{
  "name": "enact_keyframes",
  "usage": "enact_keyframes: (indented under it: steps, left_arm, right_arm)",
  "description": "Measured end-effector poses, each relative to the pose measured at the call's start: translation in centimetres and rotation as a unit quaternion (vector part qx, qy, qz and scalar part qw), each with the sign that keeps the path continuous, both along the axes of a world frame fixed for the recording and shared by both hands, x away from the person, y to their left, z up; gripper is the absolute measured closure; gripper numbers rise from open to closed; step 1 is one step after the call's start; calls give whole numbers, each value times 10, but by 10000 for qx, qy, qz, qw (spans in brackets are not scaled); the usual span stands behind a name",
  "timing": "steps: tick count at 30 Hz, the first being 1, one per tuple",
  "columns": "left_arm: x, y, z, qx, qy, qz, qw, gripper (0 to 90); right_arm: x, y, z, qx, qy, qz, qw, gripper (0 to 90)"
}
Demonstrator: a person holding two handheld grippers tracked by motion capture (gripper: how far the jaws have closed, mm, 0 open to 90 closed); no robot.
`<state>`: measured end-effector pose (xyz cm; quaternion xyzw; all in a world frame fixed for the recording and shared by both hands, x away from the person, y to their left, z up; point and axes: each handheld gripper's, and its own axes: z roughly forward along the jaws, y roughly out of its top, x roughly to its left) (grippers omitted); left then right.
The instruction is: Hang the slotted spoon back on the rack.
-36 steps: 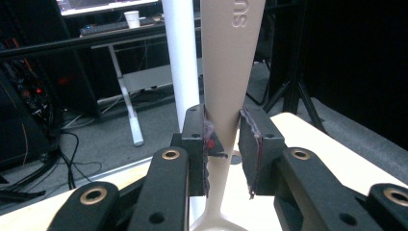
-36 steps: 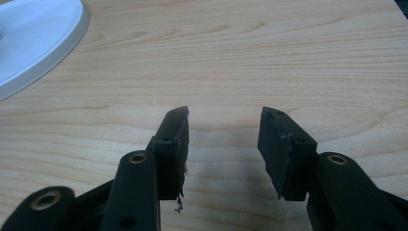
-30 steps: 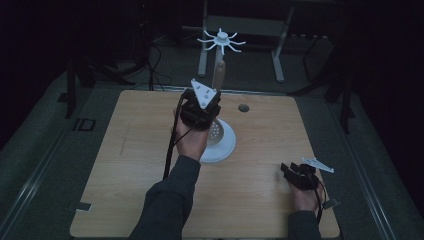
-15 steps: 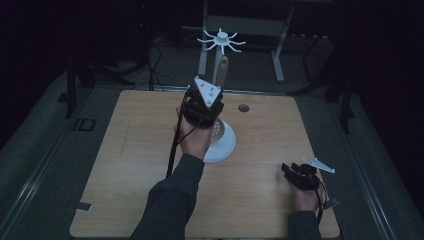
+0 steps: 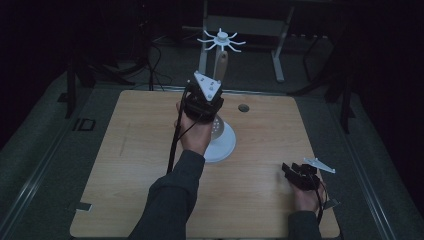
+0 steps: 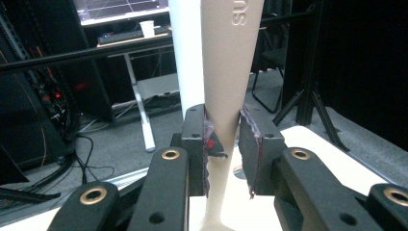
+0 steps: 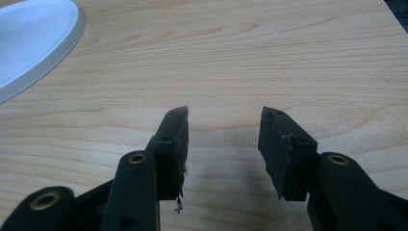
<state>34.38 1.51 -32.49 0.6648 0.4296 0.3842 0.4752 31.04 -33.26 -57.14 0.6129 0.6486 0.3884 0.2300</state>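
left gripper (image 6: 222, 144) — jaws clamped on beige handle (image 6: 230, 67), upright between pads, beside white post (image 6: 185, 53) | stand base (image 5: 222, 142) just below | right gripper (image 7: 222, 144) — jaws apart, holding nothing, resting on table (image 7: 269, 57), well off

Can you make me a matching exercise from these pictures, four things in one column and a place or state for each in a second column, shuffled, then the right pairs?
Column one:
1. left gripper
2. right gripper
3. white round base
4. white spoked top

Column two:
A. sits on the wooden table at the foot of the white pole
B. jaws apart, nothing between them, low over the table's near right part
C. crowns the pole, arms spread outward
D. jaws closed on the beige utensil handle

Pairs: 1-D, 2-B, 3-A, 4-C
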Motion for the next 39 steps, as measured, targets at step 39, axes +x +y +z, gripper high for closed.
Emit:
enact_keyframes:
  steps: [39]
  left_arm:
    - [20, 4, -4, -12, 166, -38, 9999, 734]
  right_arm:
    - [-1, -2, -1, 51, 3, -24, 10000, 530]
